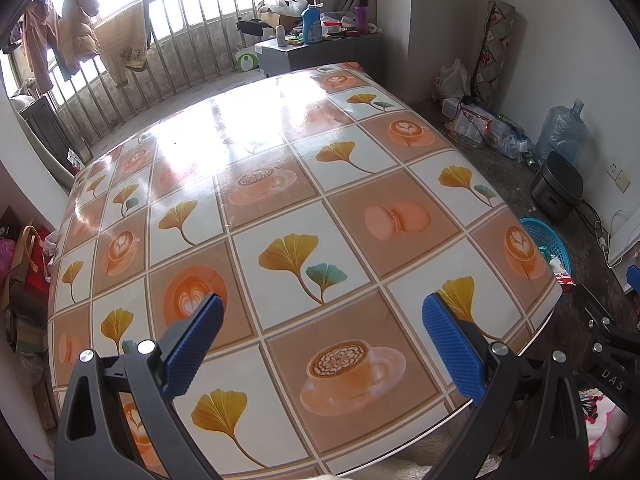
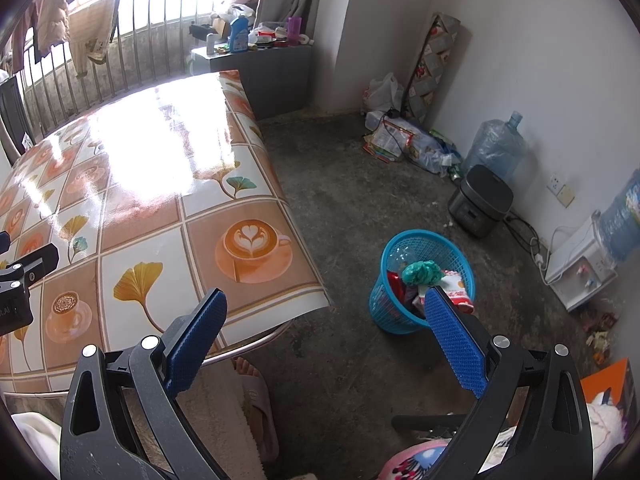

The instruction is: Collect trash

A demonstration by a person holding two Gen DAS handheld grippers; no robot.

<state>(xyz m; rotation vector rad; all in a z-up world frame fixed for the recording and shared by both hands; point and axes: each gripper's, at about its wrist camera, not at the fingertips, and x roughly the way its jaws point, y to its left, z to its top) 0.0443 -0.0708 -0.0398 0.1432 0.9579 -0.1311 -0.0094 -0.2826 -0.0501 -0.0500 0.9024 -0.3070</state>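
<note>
Both blue-padded grippers gape wide and hold nothing over the glossy patterned table (image 1: 280, 184).

"DAS" reads on the right gripper's black frame in the left view. The left gripper (image 1: 322, 344) hovers above the near table edge; the right gripper (image 2: 326, 342) points right, toward the round blue plastic mesh basket (image 2: 428, 240) of crumpled wrappers on the floor.

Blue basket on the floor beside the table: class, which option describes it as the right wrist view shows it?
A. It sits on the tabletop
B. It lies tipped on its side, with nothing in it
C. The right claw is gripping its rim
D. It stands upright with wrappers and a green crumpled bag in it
D: the blue basket stands upright on the floor, holding a green crumpled bag and red-and-white wrappers; the right claw is open and holds nothing.
</note>
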